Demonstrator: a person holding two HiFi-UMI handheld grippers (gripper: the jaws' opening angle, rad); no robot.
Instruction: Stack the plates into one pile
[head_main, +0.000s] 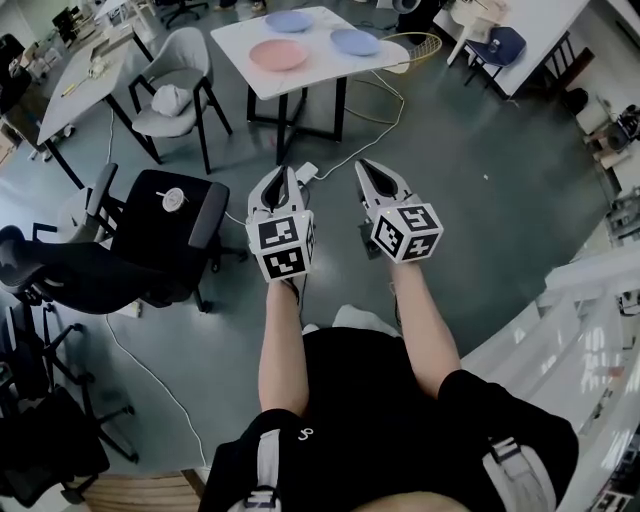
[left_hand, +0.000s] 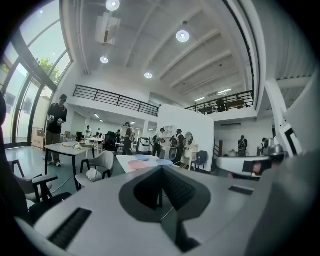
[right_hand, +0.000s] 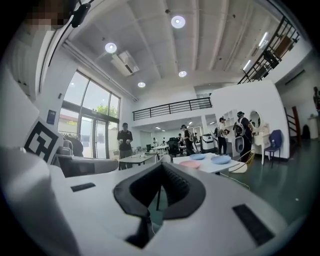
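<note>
Three plates lie apart on a white table (head_main: 330, 65) far ahead: a pink plate (head_main: 278, 54) in front, a blue plate (head_main: 288, 21) behind it and another blue plate (head_main: 355, 41) to the right. In the left gripper view the pink plate (left_hand: 138, 163) shows far beyond the jaws; the right gripper view has it as the pink plate (right_hand: 190, 164). My left gripper (head_main: 282, 178) and right gripper (head_main: 368, 168) are held side by side over the floor, well short of the table. Both are shut with nothing in them.
A grey chair (head_main: 178, 88) with a white bundle stands left of the table, and a black office chair (head_main: 165, 232) is at my left. A cable (head_main: 370, 140) runs on the floor under the table. Other tables stand at the back left and right. People stand far off.
</note>
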